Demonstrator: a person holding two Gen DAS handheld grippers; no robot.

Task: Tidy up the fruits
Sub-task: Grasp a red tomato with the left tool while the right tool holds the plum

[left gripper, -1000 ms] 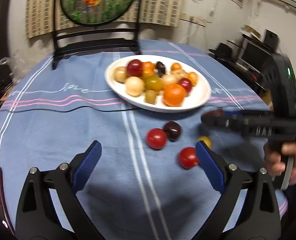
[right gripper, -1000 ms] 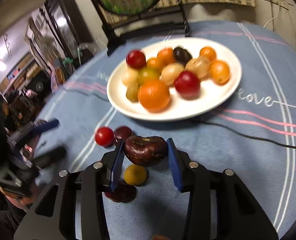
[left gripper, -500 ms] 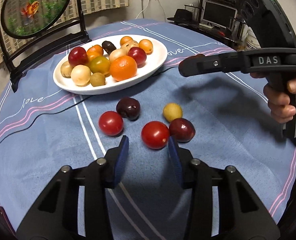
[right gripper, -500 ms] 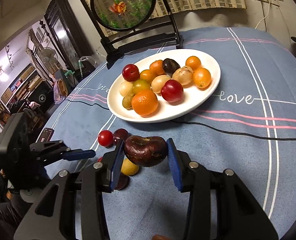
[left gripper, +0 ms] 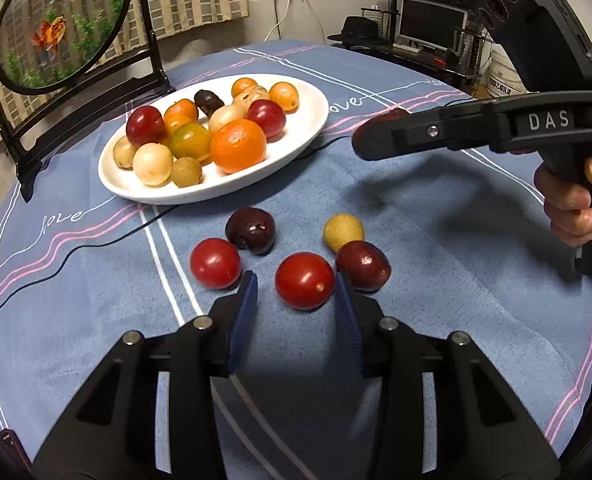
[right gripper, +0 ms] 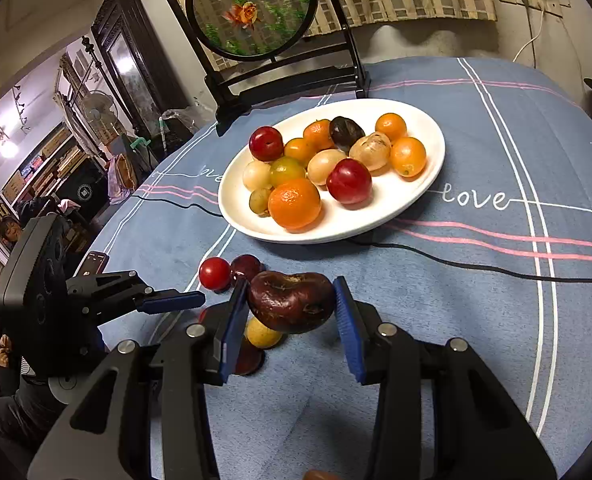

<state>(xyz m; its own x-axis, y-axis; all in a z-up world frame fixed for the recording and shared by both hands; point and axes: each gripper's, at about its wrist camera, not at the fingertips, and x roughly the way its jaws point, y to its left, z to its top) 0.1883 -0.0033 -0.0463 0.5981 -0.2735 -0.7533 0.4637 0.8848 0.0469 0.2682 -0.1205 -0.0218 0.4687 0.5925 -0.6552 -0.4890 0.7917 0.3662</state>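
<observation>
A white plate (left gripper: 216,196) (right gripper: 428,184) holds several fruits, among them an orange (left gripper: 238,145). Loose on the blue cloth lie a red tomato (left gripper: 304,280), a second red tomato (left gripper: 215,263), a dark plum (left gripper: 251,230), a yellow fruit (left gripper: 343,232) and a dark red plum (left gripper: 363,265). My left gripper (left gripper: 296,282) (right gripper: 176,302) hangs low with narrowed jaws on either side of the nearer red tomato, pads not pressing it. My right gripper (right gripper: 290,300) (left gripper: 360,140) is shut on a wrinkled dark red fruit (right gripper: 292,306), held above the loose fruits.
A round goldfish screen on a black stand (left gripper: 56,24) (right gripper: 252,8) stands behind the plate. A black cable (left gripper: 96,246) (right gripper: 476,266) runs across the cloth under the plate's near rim. A phone (right gripper: 95,260) lies at the left table edge. A hand (left gripper: 576,200) grips the right handle.
My left gripper's jaws went from wide apart to narrow, and it rolled and dropped toward the nearer red tomato. The right gripper kept still with its fruit.
</observation>
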